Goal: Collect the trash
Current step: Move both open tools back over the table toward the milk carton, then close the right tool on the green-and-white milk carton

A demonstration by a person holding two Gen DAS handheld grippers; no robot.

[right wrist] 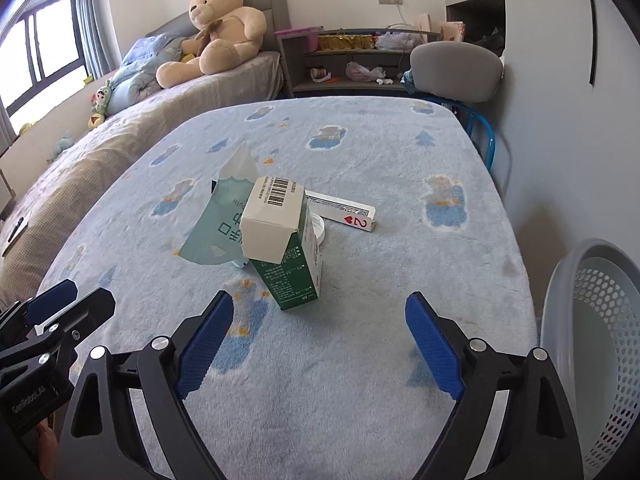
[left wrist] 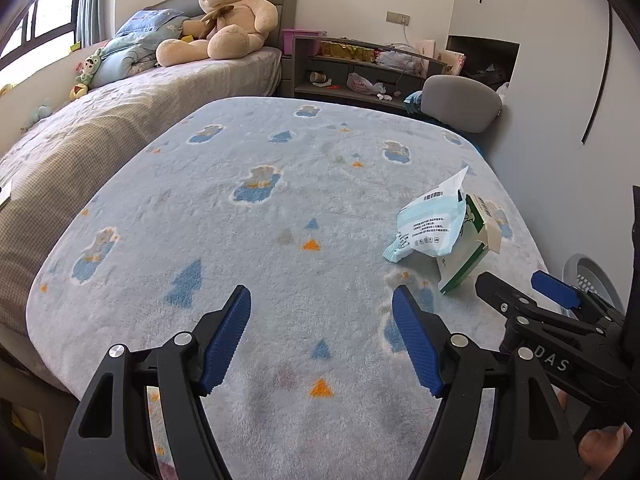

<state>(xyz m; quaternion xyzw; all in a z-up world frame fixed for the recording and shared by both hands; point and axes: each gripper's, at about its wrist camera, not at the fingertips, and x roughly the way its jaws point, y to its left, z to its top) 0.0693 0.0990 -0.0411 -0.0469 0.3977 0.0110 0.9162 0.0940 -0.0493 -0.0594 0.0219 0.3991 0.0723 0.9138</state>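
Observation:
A green and white carton box (right wrist: pixel 286 248) lies tilted on the blue fleece table cover (right wrist: pixel 360 152), leaning on a light blue plastic wrapper (right wrist: pixel 222 216). A playing card box (right wrist: pixel 344 212) and a small white lid (right wrist: pixel 318 228) lie just behind it. My right gripper (right wrist: pixel 320 340) is open and empty, just short of the carton. In the left wrist view the wrapper (left wrist: pixel 432 220) and carton (left wrist: pixel 474 240) sit at the right. My left gripper (left wrist: pixel 322 336) is open and empty over bare cover, left of them.
A grey perforated basket (right wrist: pixel 592 340) stands off the table's right edge, also in the left wrist view (left wrist: pixel 592 280). A grey chair (right wrist: pixel 456 68) stands behind the table. A bed with a teddy bear (right wrist: pixel 220 32) lies at the left, shelves (right wrist: pixel 352 60) at the back.

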